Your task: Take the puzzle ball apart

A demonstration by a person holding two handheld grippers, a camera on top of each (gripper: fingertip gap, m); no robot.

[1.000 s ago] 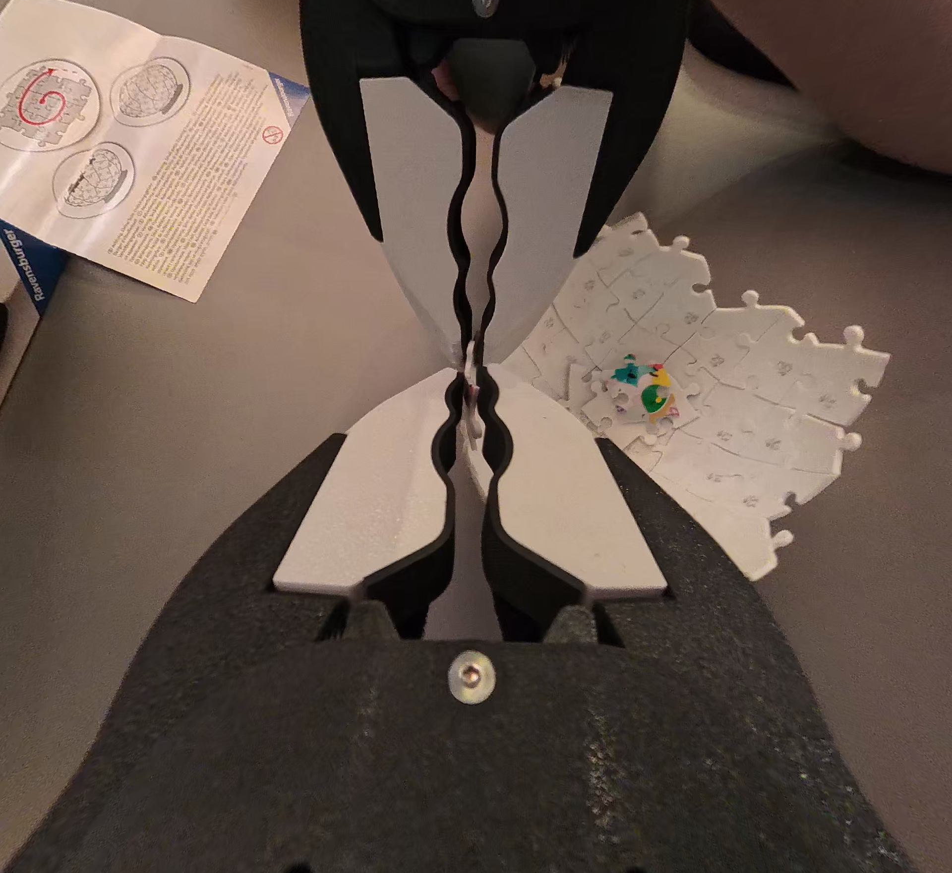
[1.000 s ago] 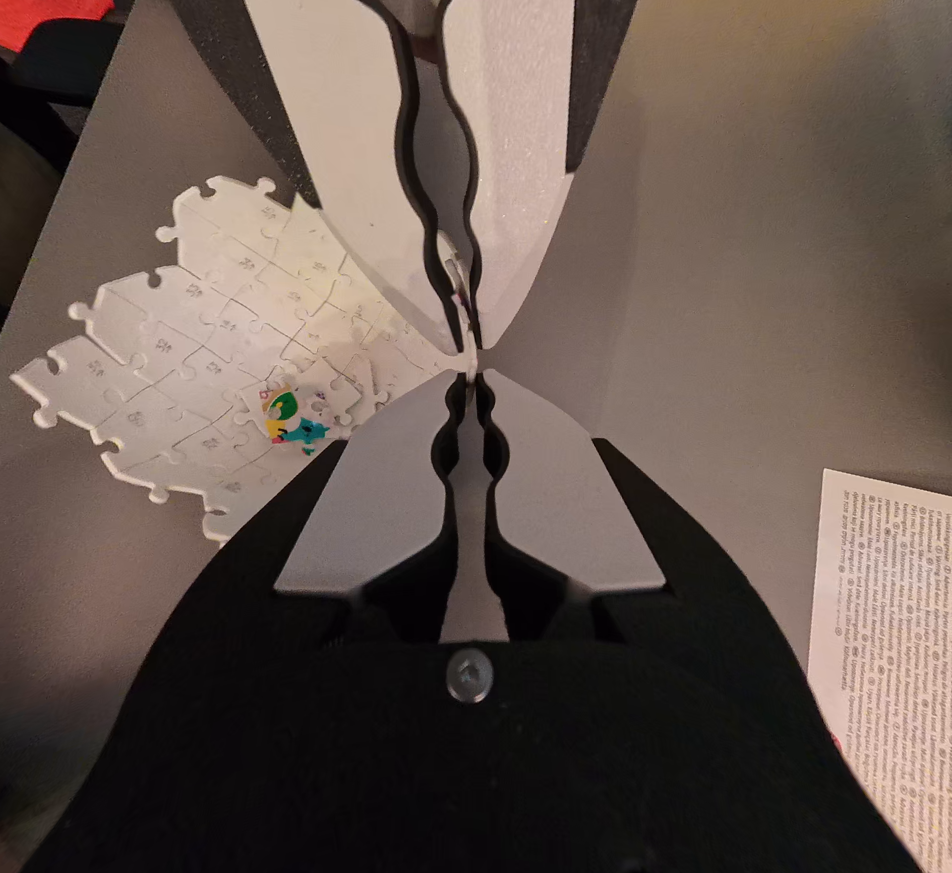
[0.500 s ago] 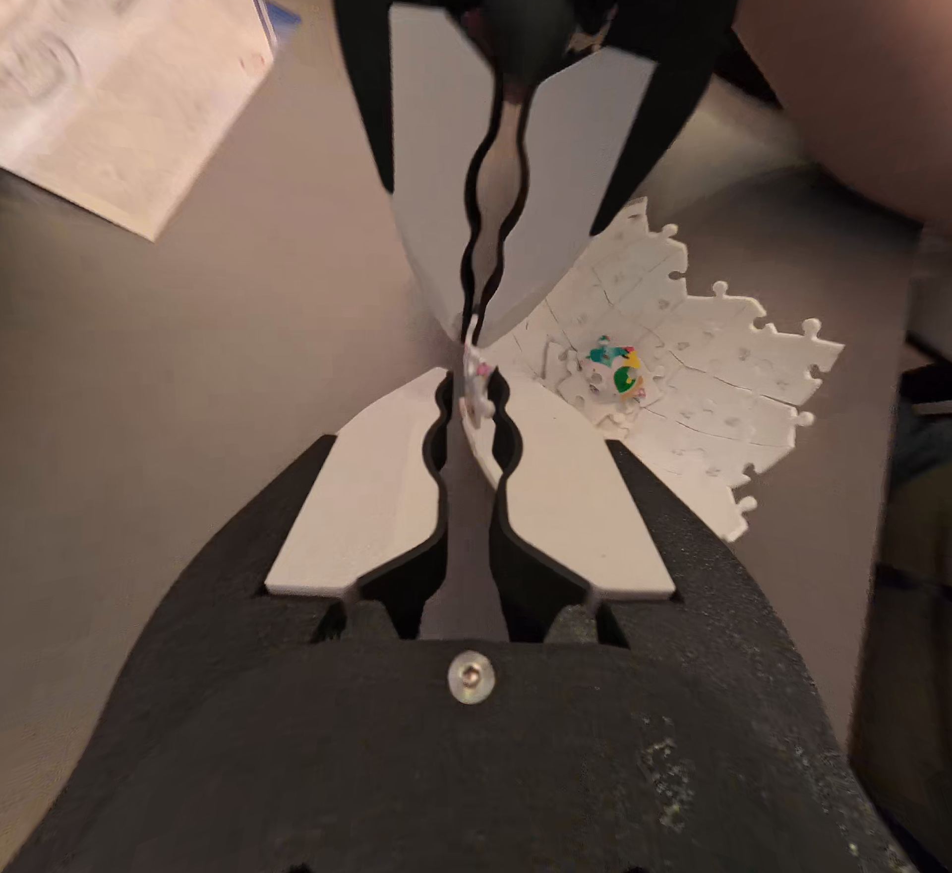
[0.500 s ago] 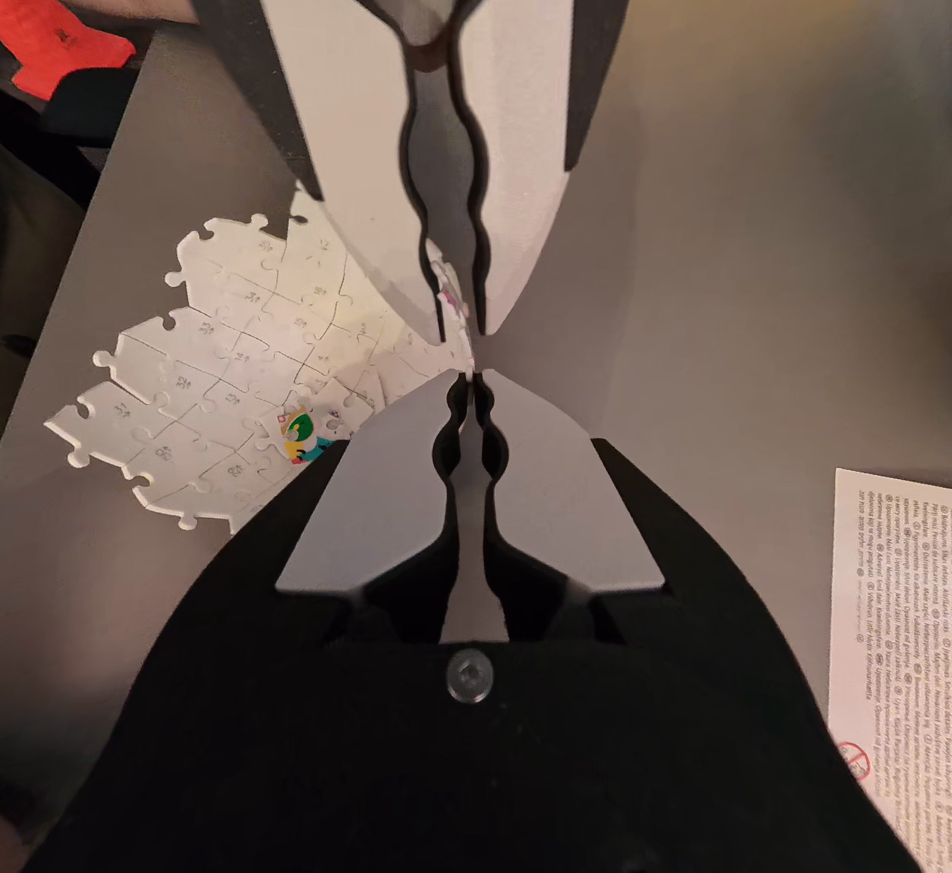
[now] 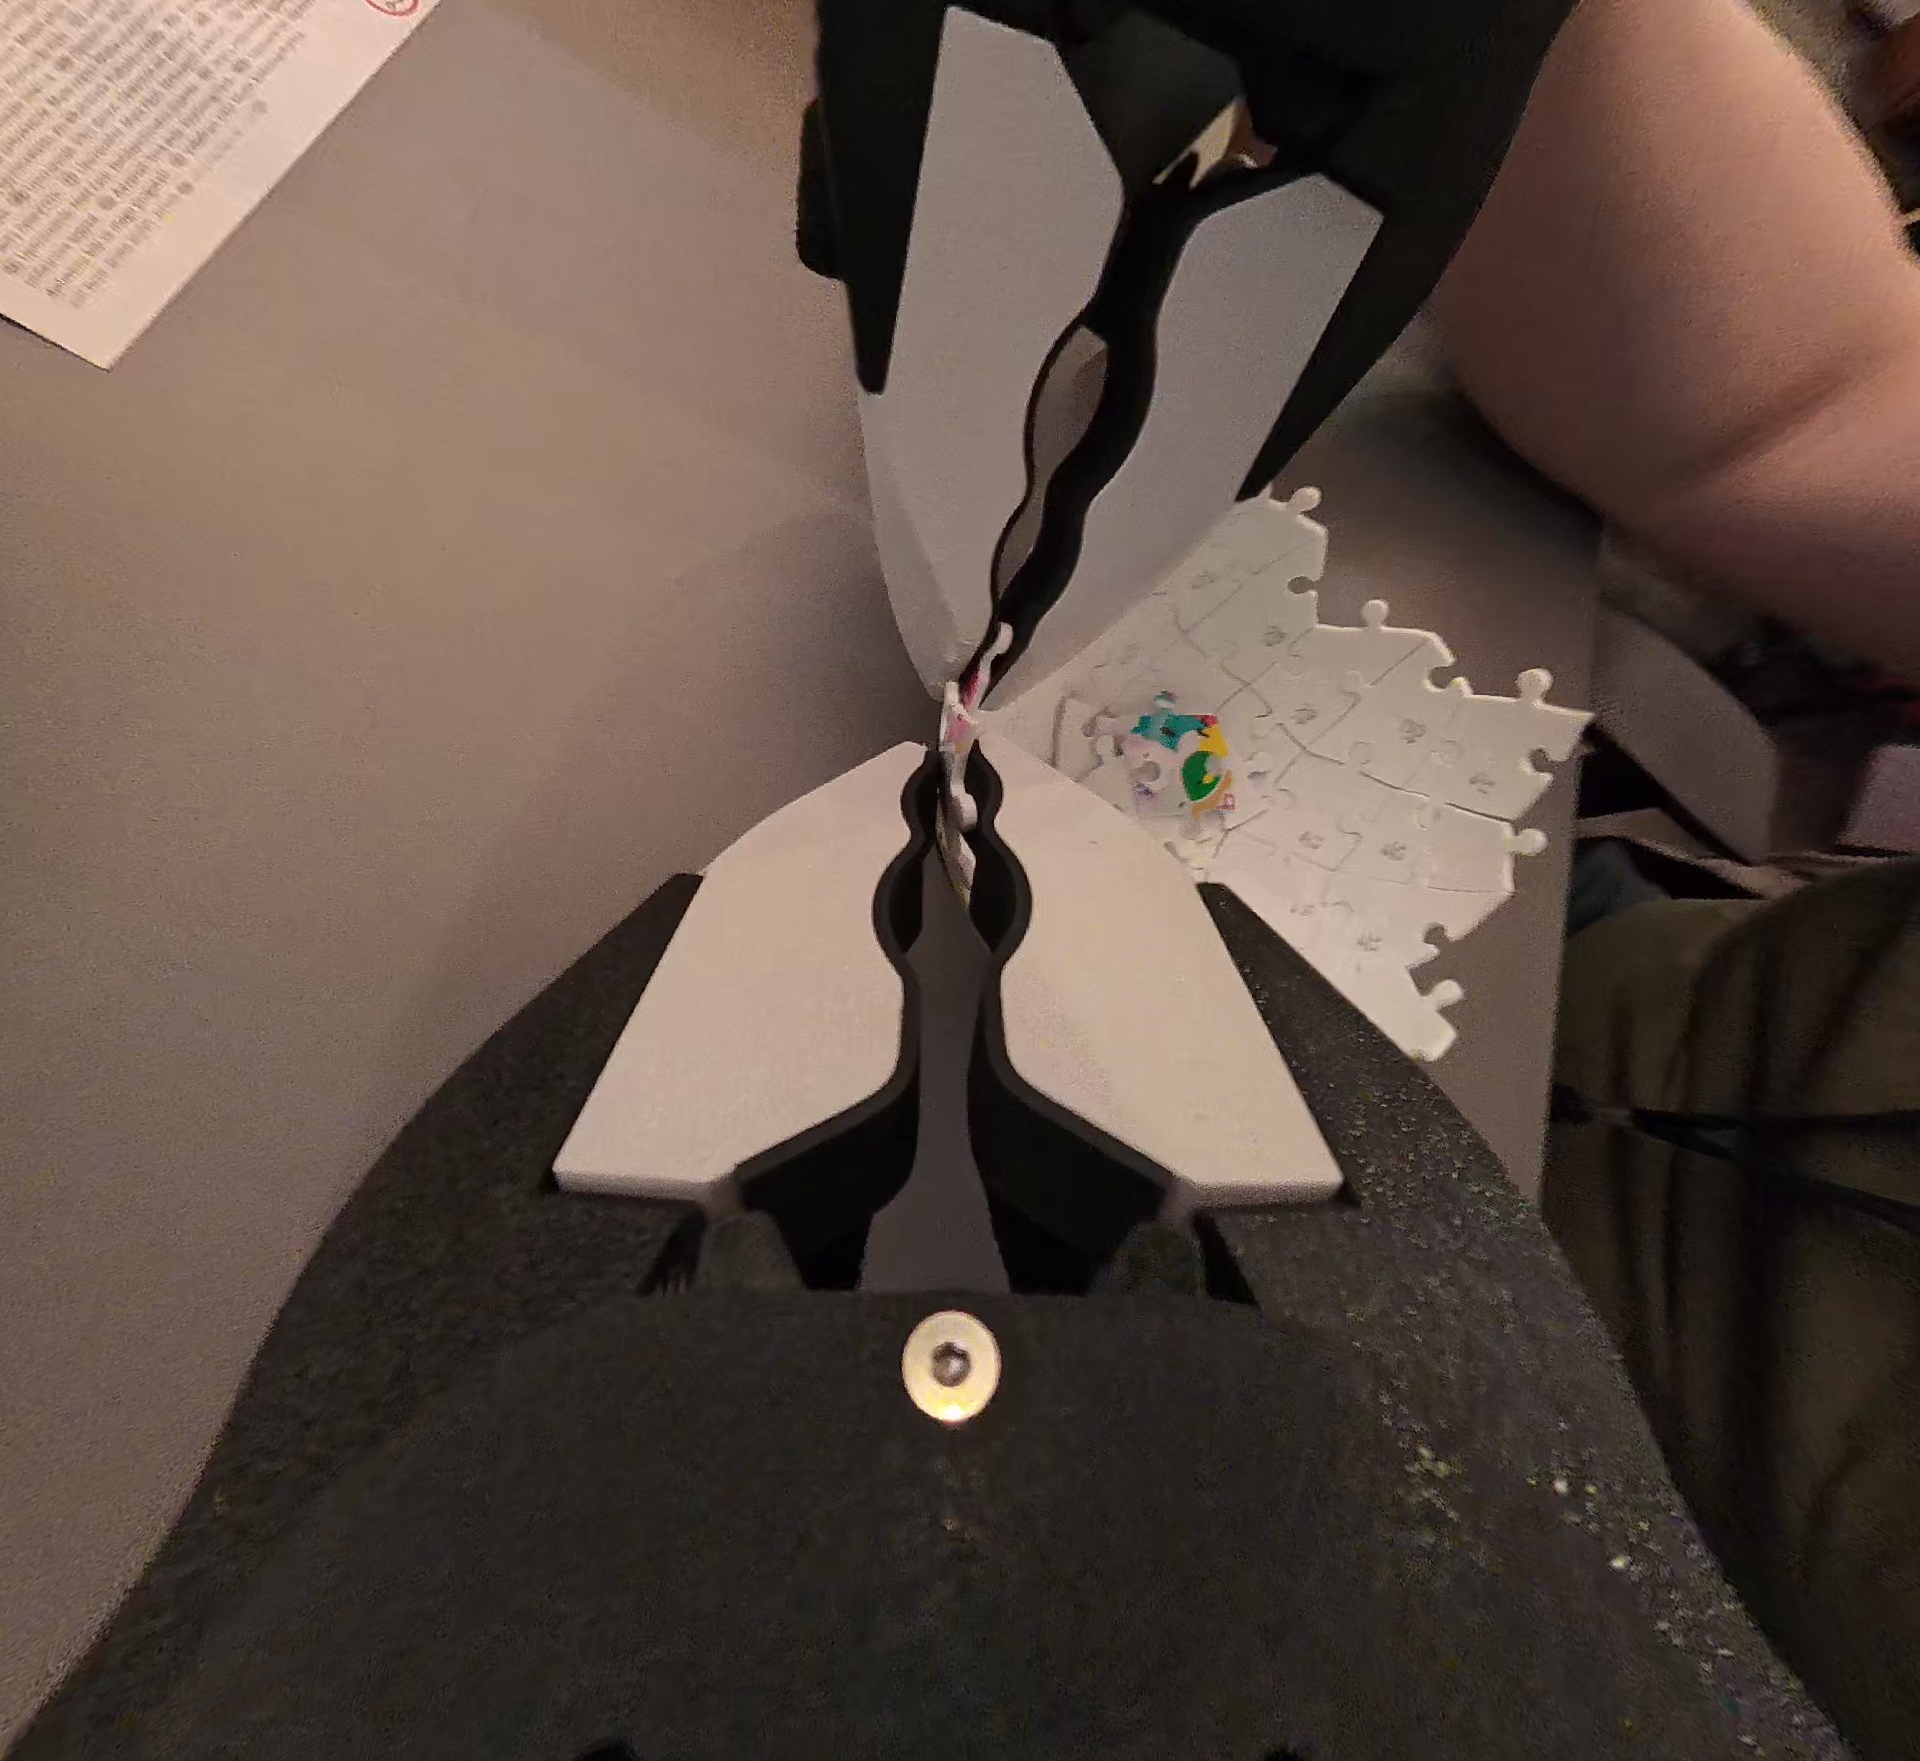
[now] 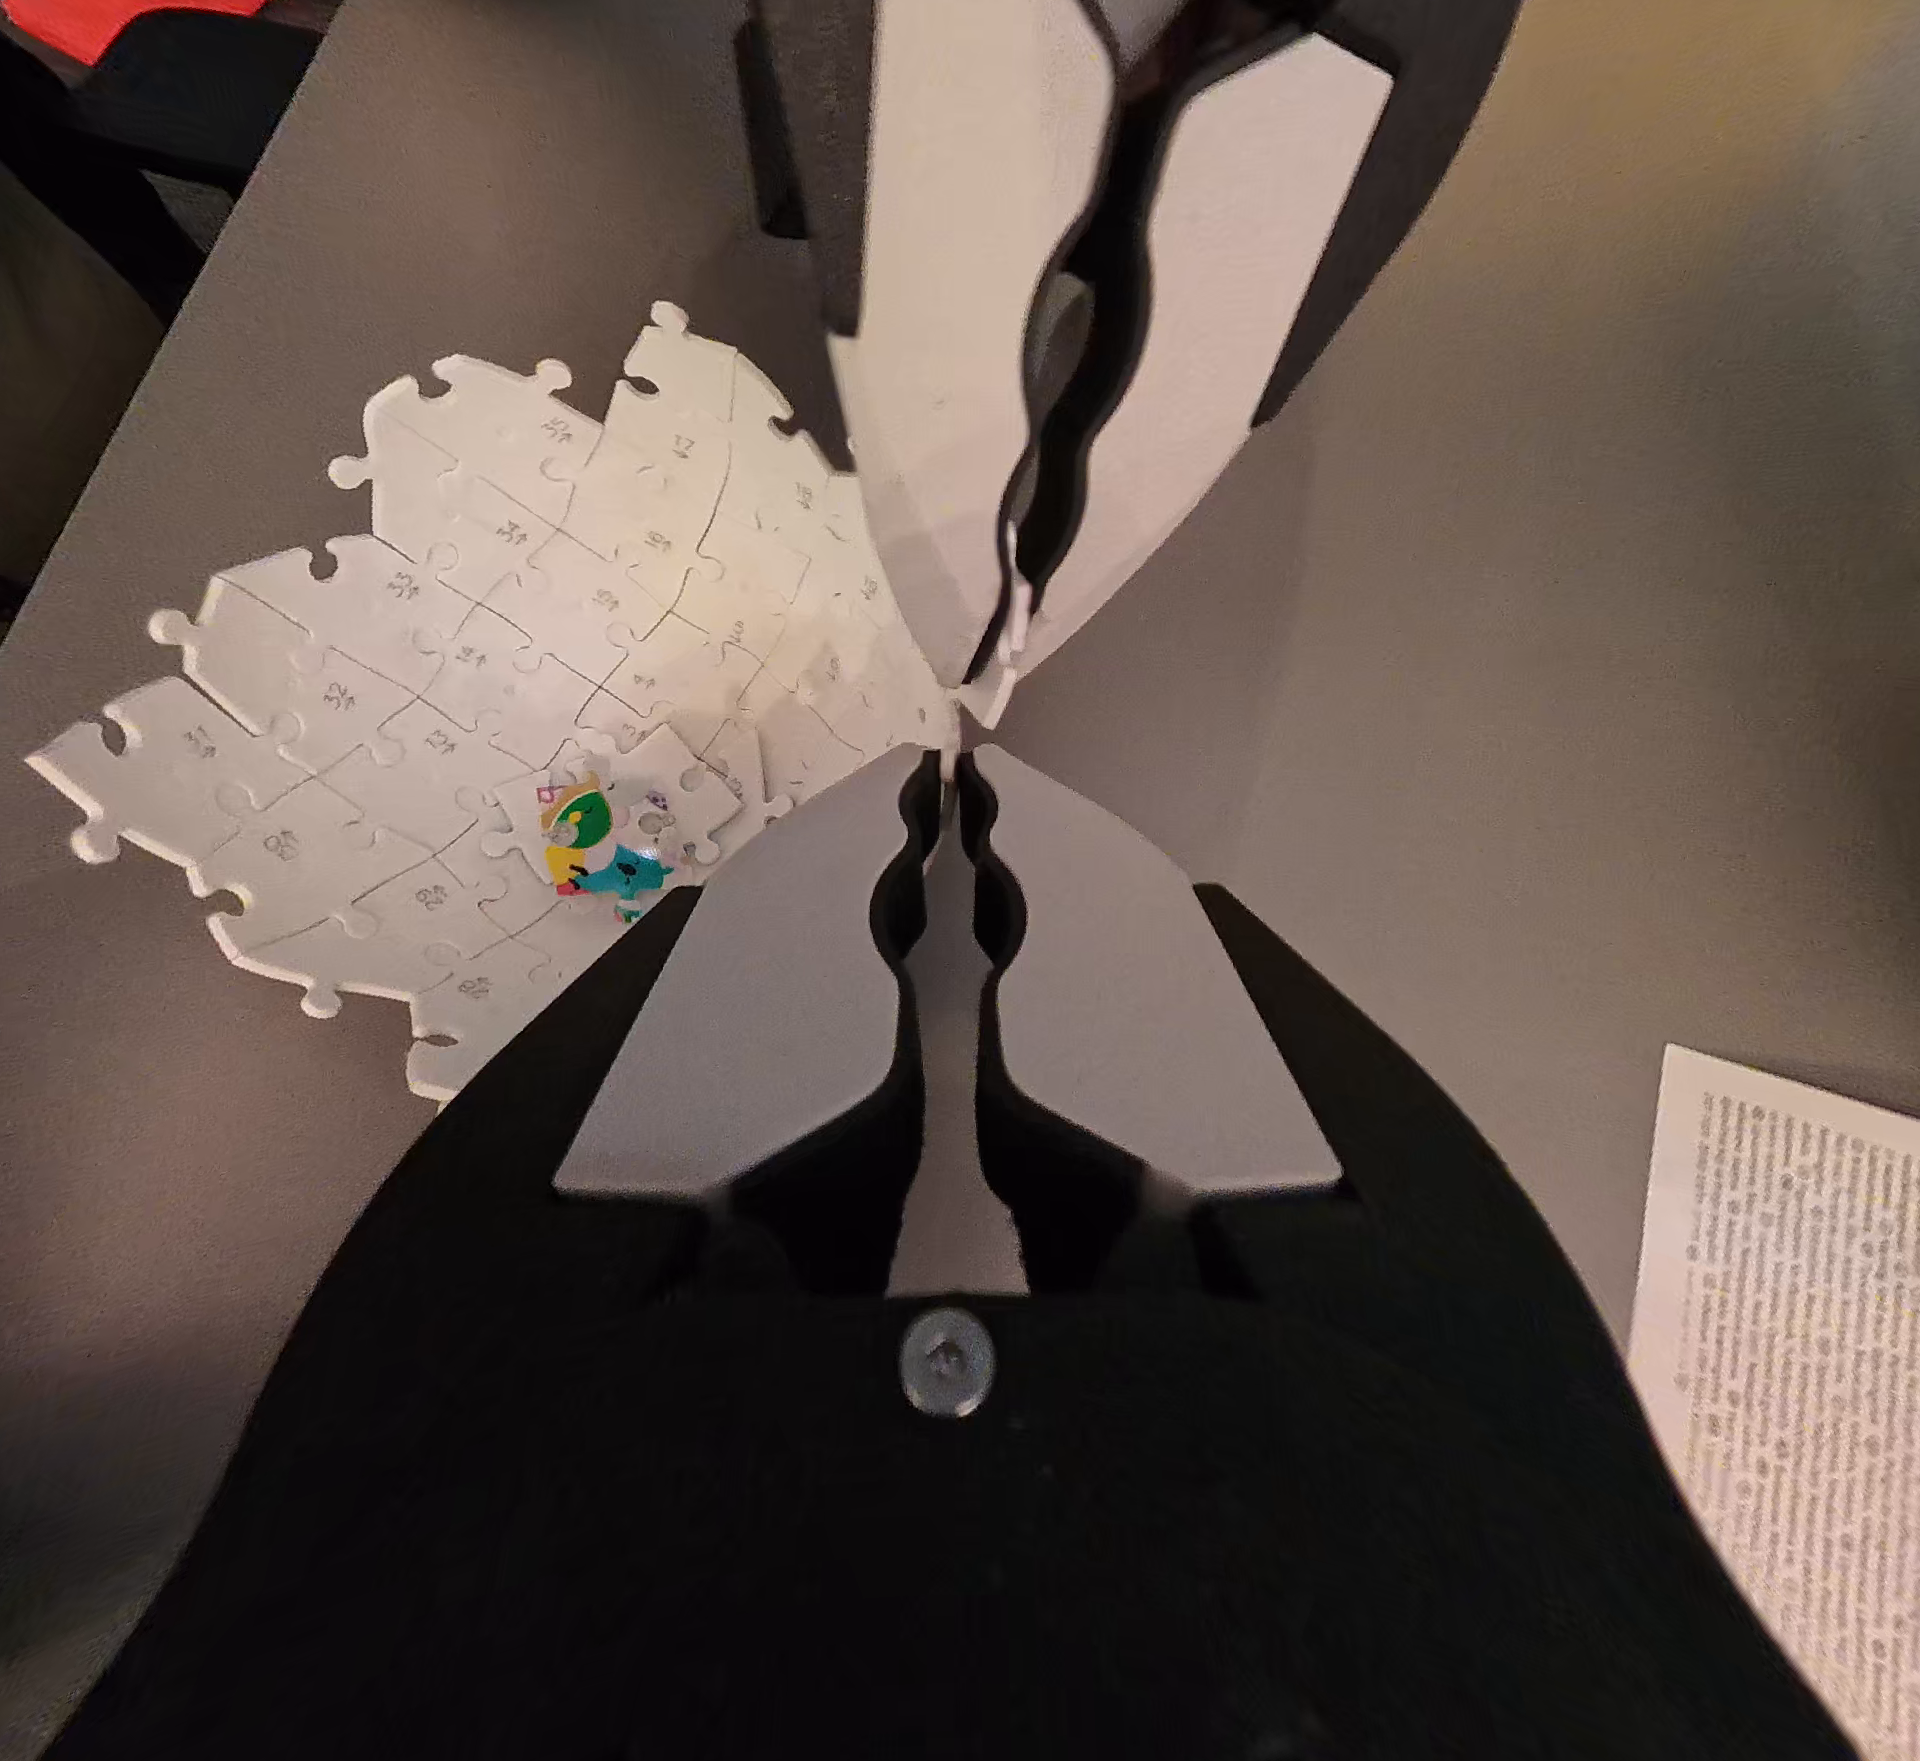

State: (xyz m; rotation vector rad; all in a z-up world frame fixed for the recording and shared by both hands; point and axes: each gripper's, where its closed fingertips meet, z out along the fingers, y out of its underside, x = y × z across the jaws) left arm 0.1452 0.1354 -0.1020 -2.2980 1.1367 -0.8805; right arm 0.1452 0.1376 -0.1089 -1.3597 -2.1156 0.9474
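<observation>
White-padded, the left gripper [image 5: 951,755] is reaching toward twelve o'clock, jaws clamped on a puzzle piece [image 5: 961,781], while the right gripper [image 6: 951,755] is meeting it tip to tip, pinching the neighbouring piece [image 6: 1013,615]. Compared with a second ago, the opposing gripper is tilting over toward one o'clock. Lying on the grey table [image 5: 416,672] at two o'clock of the left gripper's tips is the opened puzzle ball shell [image 5: 1382,776].
</observation>
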